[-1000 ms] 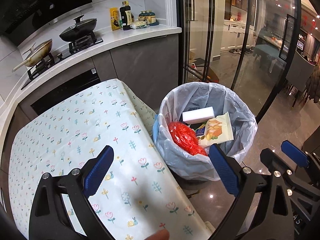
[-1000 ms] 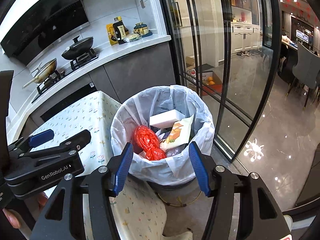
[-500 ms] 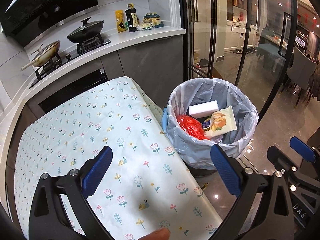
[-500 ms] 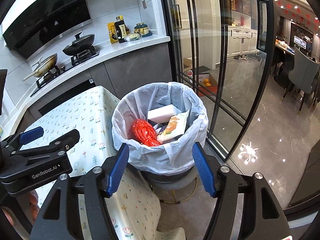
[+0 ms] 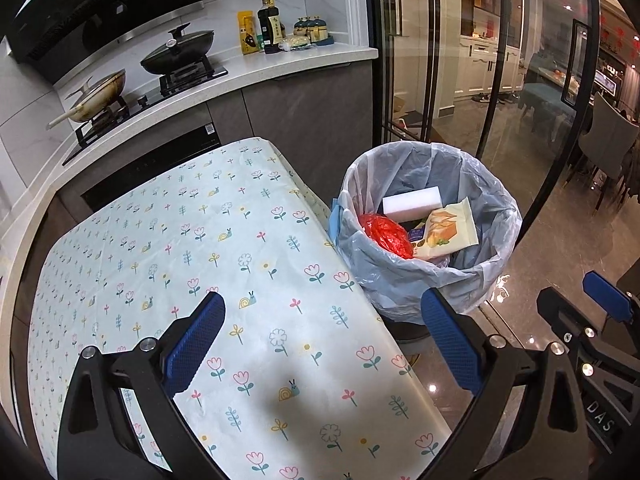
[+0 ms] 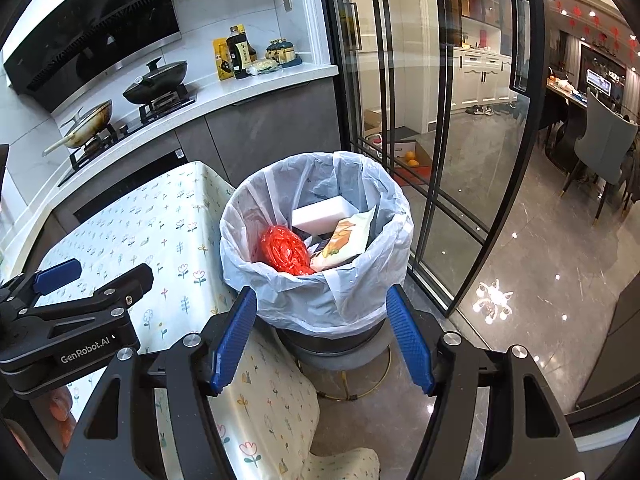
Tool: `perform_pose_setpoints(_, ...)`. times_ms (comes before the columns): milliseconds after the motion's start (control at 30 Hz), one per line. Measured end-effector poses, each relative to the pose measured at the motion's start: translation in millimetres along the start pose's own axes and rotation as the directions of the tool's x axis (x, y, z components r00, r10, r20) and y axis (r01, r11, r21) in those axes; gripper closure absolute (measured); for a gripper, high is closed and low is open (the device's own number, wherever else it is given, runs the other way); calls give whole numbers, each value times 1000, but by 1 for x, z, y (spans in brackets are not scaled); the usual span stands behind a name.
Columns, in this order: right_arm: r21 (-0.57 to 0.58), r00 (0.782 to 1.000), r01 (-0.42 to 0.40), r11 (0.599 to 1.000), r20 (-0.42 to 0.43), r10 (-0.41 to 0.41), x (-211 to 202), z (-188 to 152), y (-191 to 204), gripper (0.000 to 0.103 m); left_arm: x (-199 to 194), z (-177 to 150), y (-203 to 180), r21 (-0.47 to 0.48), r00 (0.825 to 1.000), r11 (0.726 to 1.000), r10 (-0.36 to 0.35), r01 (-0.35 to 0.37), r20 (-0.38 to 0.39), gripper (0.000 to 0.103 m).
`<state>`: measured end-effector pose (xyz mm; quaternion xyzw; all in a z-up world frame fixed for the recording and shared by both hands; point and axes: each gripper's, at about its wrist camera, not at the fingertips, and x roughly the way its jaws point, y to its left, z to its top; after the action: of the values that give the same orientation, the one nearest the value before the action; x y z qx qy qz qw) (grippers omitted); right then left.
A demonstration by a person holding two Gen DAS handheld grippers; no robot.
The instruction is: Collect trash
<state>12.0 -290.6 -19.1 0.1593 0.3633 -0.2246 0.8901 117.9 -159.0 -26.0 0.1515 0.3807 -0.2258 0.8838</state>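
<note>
Both hand-held grippers are empty with fingers spread wide: left hand-held gripper (image 5: 322, 344) hangs over the near end of the table (image 5: 168, 248), right hand-held gripper (image 6: 322, 344) hangs just short of the trash bin (image 6: 320, 300), framing it. Trash is all in the bin: red plastic bag (image 6: 285, 249) on the table side, white foam block (image 6: 324, 213) at the back, snack wrapper (image 6: 344, 240) leaning on the far liner wall, something dark under them that I can't identify. Bin sits on a low round stool (image 6: 344, 360) hard against the table's long edge, my guess so that items go from tabletop to bin with a short carry; liner (image 5: 492, 240) is folded over the rim so it stays open. Floral tablecloth shows nothing lying on it in either view, so the collection looks done and the open, level grippers read as a parked pose. Versus a second ago: both cameras have pulled back and up, with the bin smaller and further off in the left view and more tablecloth visible ahead of the fingers. In the right view more of the stool and its gold ring base shows under the bin. Bin contents unchanged, finger spread unchanged. Stove pans (image 5: 176, 50) and the bottles (image 5: 268, 26) on the kitchen counter are untouched.
</note>
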Motion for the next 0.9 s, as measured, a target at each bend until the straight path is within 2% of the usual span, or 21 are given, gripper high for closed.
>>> perform_pose_setpoints(900, -8, 1000, -7, 1000, -9, 7, 2, -2, 7, 37, 2, -6, 2, 7, 1000, 1000, 2, -2, -10, 9)
